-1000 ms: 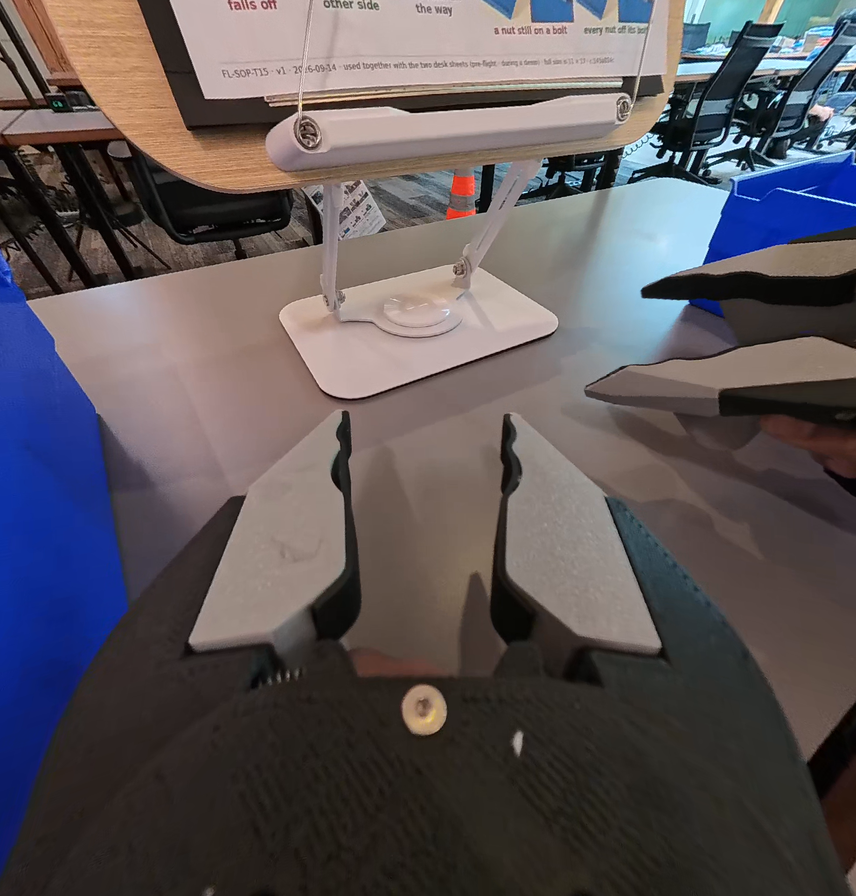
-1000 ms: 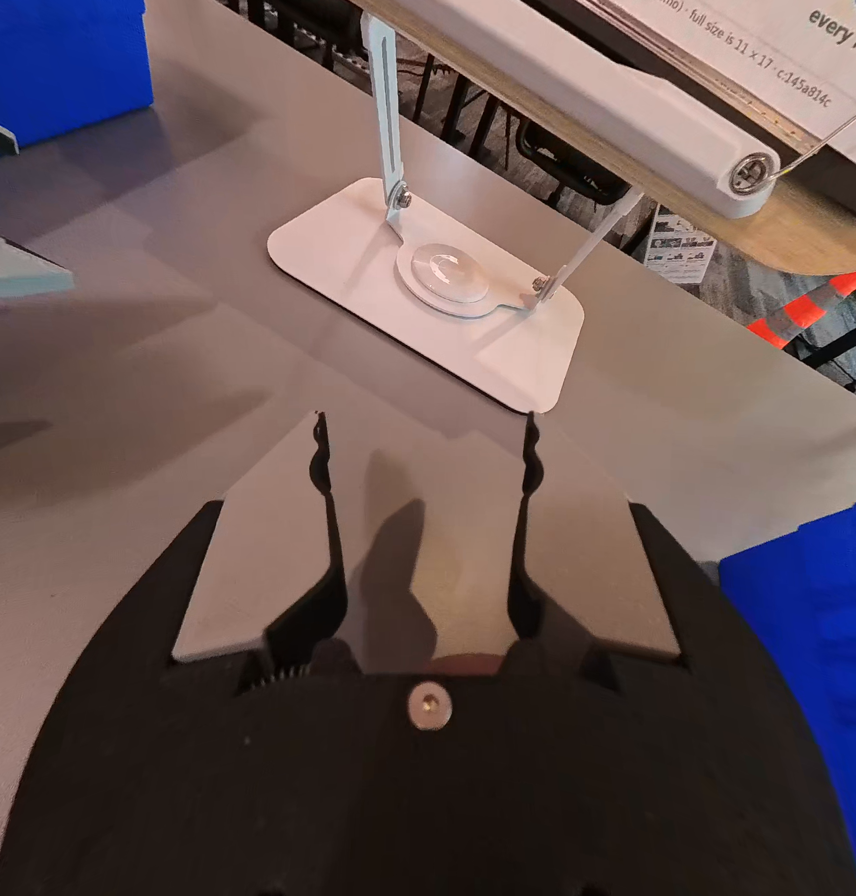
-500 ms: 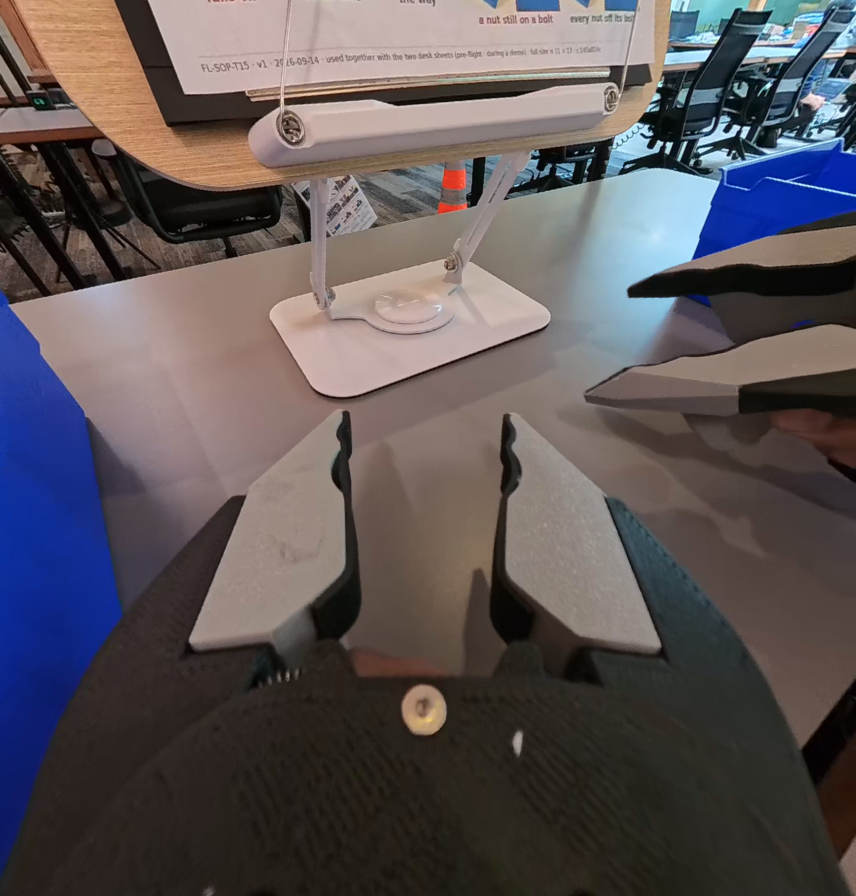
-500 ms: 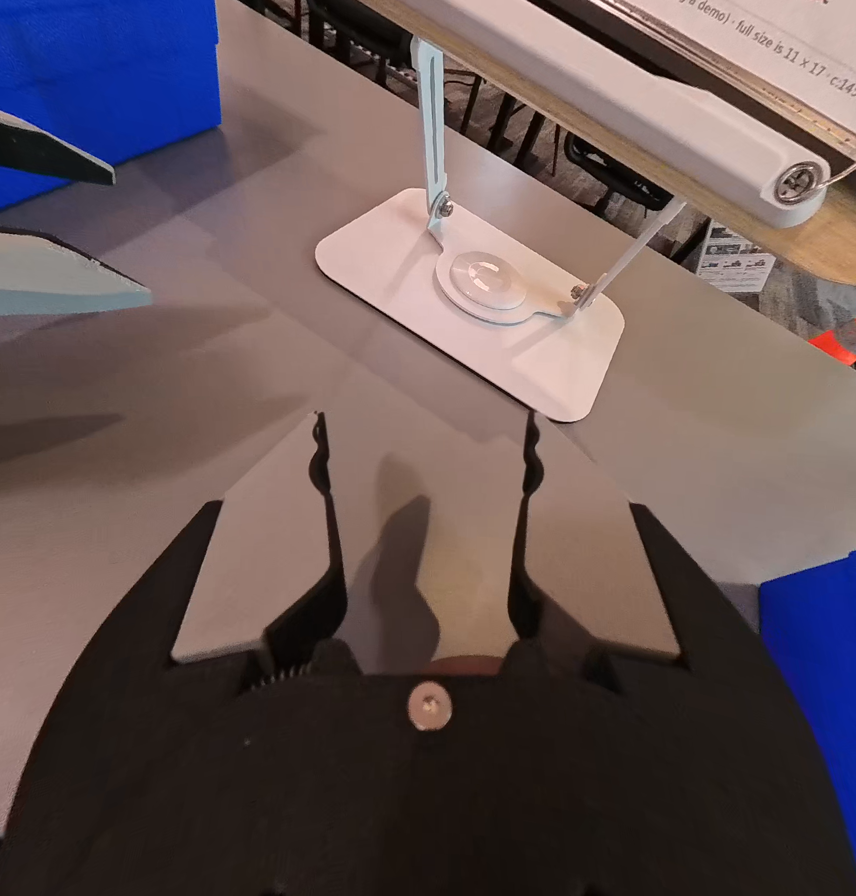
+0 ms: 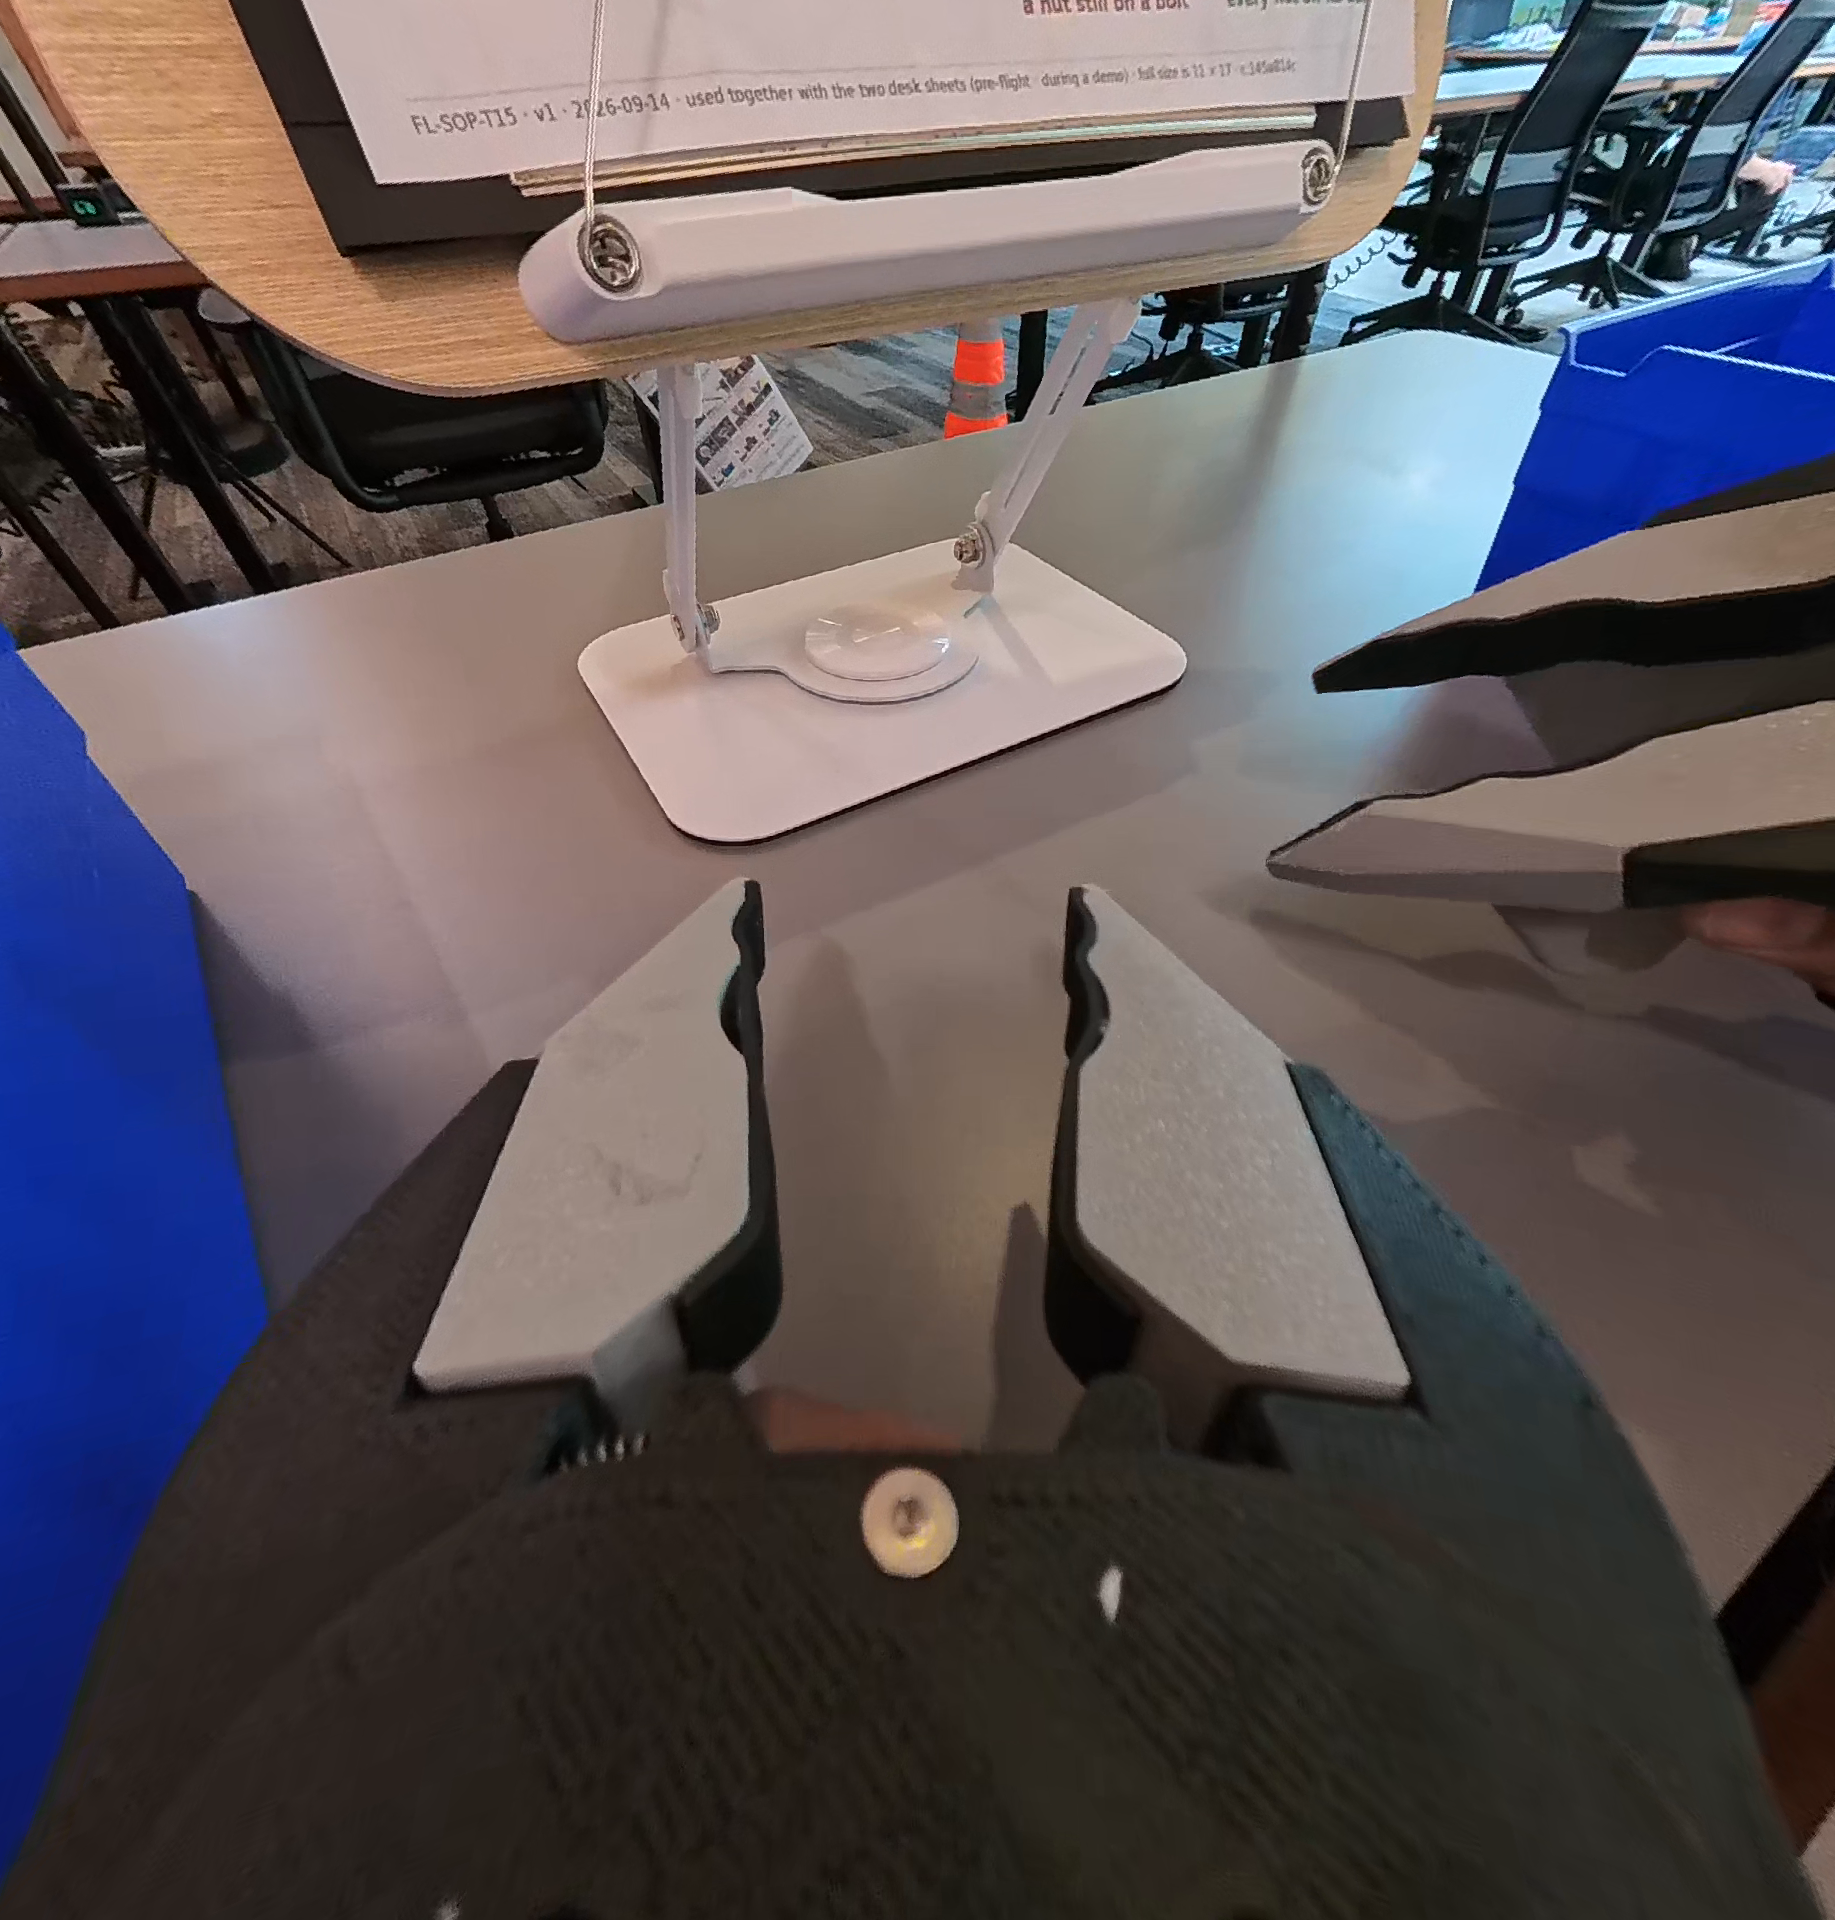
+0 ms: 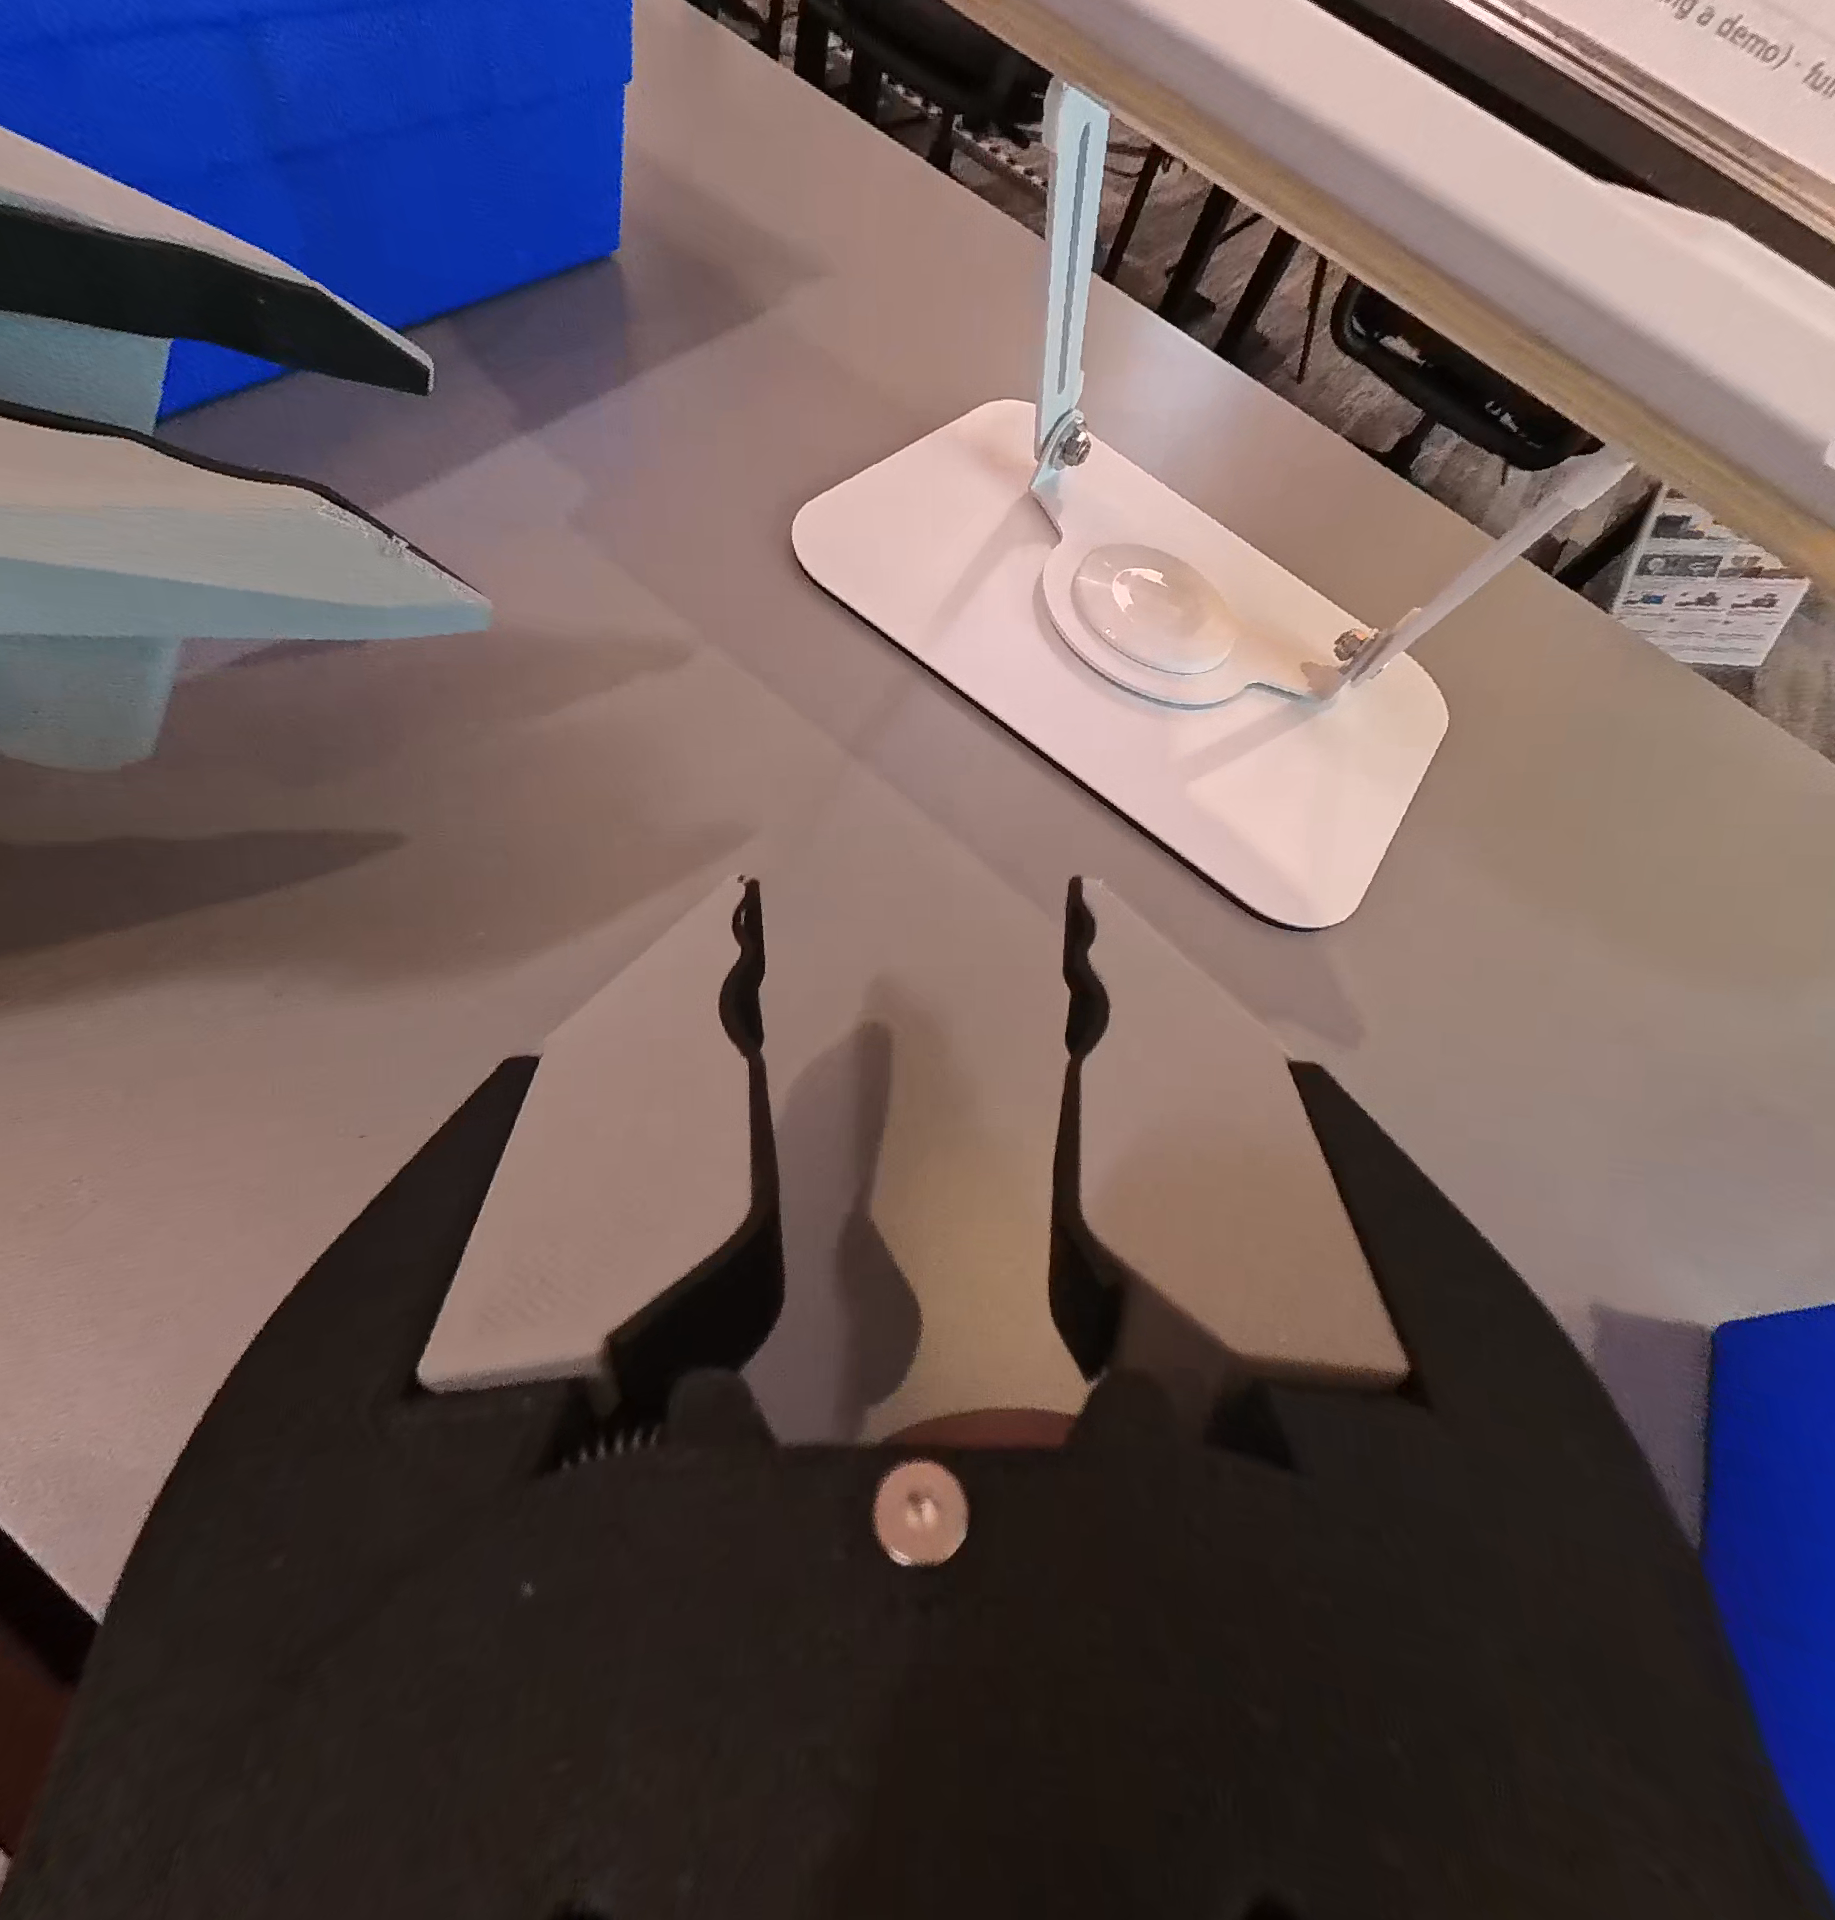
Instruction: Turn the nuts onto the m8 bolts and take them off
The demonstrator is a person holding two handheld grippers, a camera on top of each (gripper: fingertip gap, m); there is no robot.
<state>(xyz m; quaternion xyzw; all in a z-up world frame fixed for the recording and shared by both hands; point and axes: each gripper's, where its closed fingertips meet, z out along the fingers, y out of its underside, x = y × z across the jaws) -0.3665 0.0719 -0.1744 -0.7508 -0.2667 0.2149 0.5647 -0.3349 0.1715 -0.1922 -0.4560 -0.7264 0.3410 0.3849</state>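
Left gripper (image 5: pixel 911 914) was over the grey desk (image 5: pixel 373 790), jaws spread wide, nothing between them. Right gripper (image 6: pixel 911 904) same: jaws wide apart, empty, bare desk visible through the gap.

Both pointed toward the white stand (image 5: pixel 882 707) in the middle of the desk. The stand's flat base (image 6: pixel 1277 821) sat on the desk, just beyond my fingertips in both views, not touching either gripper. Two thin white arms rose from the base to a wooden board (image 5: pixel 300 270) carrying a printed sheet (image 5: pixel 892 73), held by a white ledge along its bottom edge.

In the left wrist view my right gripper (image 5: pixel 1297 769) came in from the right edge, turned on its side, one finger above the other, open. In the right wrist view my left gripper (image 6: pixel 456 488) came in from the left edge, also on its side, also open. The two were apart, not touching.

Blue bin (image 5: pixel 71 1039) was at the left edge of the left wrist view, another blue bin (image 5: pixel 1682 416) at far right behind the right gripper. Couldn't see into either.

Nuts and bolts: couldn't spot any in either view. Office chairs (image 5: pixel 1557 177) and an orange cone (image 5: pixel 980 374) were beyond the desk.
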